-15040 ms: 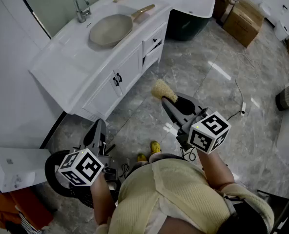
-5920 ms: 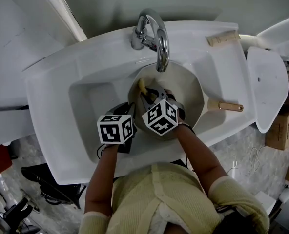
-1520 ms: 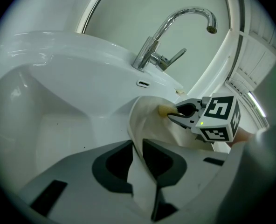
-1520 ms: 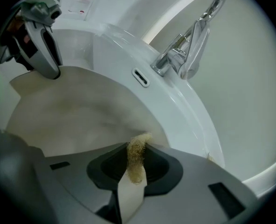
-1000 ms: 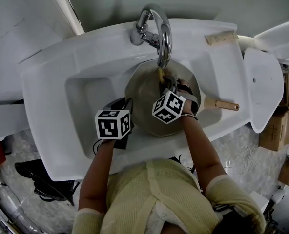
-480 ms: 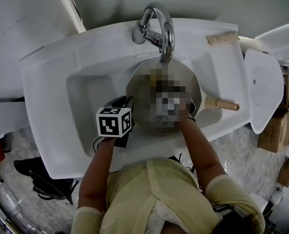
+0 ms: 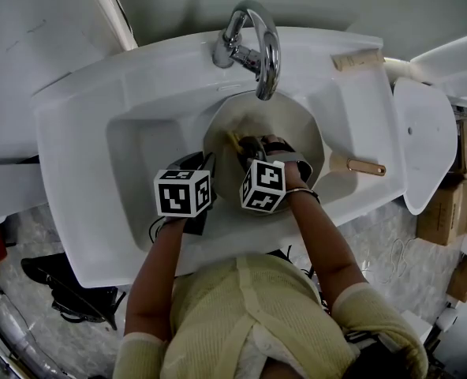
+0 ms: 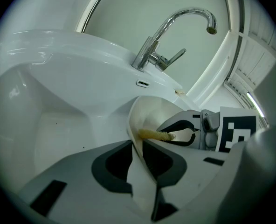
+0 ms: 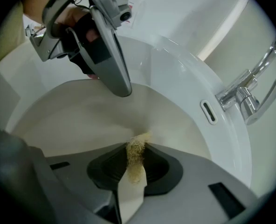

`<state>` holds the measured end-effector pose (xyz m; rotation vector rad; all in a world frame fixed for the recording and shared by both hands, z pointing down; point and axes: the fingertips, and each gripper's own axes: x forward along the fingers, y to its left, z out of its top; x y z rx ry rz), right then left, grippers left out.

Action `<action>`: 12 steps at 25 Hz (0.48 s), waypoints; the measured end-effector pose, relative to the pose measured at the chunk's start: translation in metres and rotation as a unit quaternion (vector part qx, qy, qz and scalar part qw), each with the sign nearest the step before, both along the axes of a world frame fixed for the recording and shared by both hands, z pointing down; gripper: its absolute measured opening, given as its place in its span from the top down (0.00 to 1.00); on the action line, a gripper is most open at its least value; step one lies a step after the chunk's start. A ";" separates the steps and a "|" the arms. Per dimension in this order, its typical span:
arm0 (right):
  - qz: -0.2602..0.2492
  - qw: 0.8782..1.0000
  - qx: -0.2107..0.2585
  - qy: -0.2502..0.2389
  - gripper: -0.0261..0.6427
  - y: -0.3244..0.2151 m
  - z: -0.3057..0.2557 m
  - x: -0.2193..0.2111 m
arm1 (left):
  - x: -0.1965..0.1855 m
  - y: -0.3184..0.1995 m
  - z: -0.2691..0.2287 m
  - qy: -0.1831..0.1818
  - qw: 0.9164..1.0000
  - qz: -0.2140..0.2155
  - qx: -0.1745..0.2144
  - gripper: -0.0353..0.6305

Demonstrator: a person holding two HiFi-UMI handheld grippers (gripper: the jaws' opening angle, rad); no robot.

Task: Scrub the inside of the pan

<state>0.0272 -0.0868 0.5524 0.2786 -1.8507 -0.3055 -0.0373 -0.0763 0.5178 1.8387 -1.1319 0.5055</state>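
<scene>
A beige pan [image 7: 297, 129] with a wooden handle [image 7: 365, 167] lies in the white sink basin [image 7: 139, 156], under the faucet. My left gripper [image 7: 208, 164] is shut on the pan's left rim; the rim [image 8: 134, 125] runs up between its jaws in the left gripper view [image 8: 140, 146]. My right gripper [image 7: 245, 144] is inside the pan, shut on a yellow fibrous scrubber [image 7: 235, 139]. The scrubber's tip [image 9: 137, 146] presses on the pan's inner surface [image 9: 82, 120], just ahead of the right gripper [image 9: 137, 155]. The left gripper's jaws [image 9: 105, 55] show at the pan's far edge.
The chrome faucet [image 7: 257, 46] arches over the pan's far side. An overflow slot [image 9: 208, 112] sits in the basin wall behind the pan. A small wooden piece [image 7: 358, 60] lies on the counter's back right. A white rounded fixture [image 7: 427, 133] stands beside the sink.
My right gripper has drawn the scrubber from under the faucet spout to the left and nearer part of the pan. The left gripper has stayed on the rim.
</scene>
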 end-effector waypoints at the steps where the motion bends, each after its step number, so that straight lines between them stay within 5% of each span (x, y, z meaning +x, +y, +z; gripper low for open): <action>1: -0.006 1.000 -0.004 -0.001 0.83 0.003 0.000 -0.001 | 0.000 0.000 0.000 0.000 1.000 0.000 0.000 0.78; 12: -0.039 0.998 -0.050 -0.008 0.83 0.030 -0.002 -0.004 | 0.000 0.000 0.001 -0.003 1.000 0.003 0.003 0.78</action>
